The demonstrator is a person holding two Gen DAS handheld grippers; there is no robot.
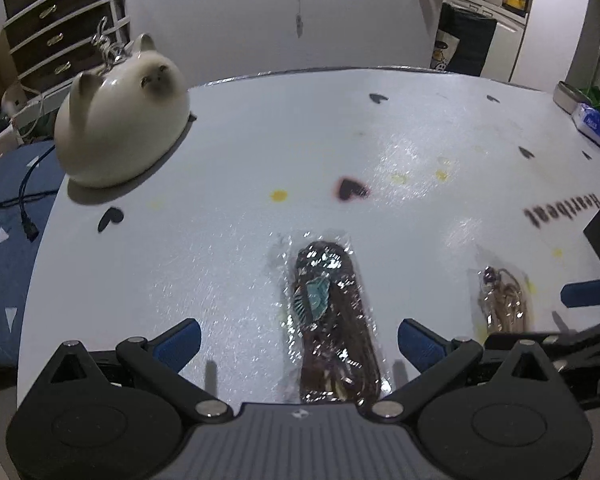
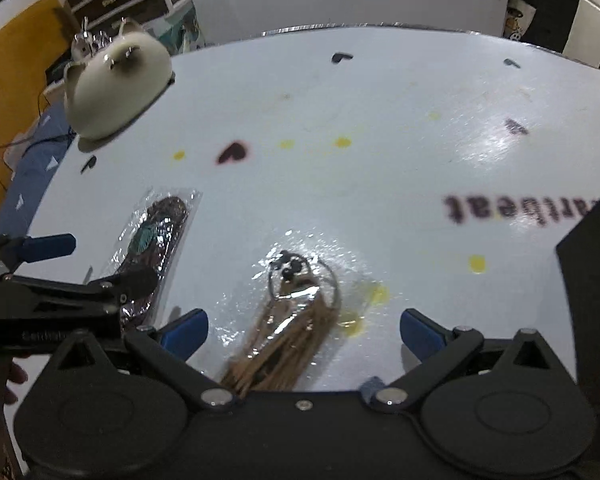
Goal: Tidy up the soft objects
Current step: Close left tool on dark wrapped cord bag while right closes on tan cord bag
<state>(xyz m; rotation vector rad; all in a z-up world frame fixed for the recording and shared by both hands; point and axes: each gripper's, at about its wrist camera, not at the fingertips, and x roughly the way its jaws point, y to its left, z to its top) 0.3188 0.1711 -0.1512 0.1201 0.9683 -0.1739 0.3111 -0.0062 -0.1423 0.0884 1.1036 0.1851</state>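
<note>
White table (image 1: pixel 260 152) near a cat figurine (image 1: pixel 120 120): both grippers, left gripper (image 1: pixel 299 344) and right gripper (image 2: pixel 304 330), gape wide over light, slippery plastic-wrapped packets, dark packet (image 1: pixel 332 320) and tan packet (image 2: pixel 284 332); pinch mid-body

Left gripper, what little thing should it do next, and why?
Probably ease down and close on the dark packet. The left gripper is open, its fingers either side of the packet, which lies flat on the table, not yet held.

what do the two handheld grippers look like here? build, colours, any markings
Both match: the left gripper and right gripper have blue finger pads on black linkage arms with silver pivot pins, round black side housings and a ribbed dark grey centre body. In the right wrist view, white lettering shows on the left gripper's arm, too blurred to read.
</note>
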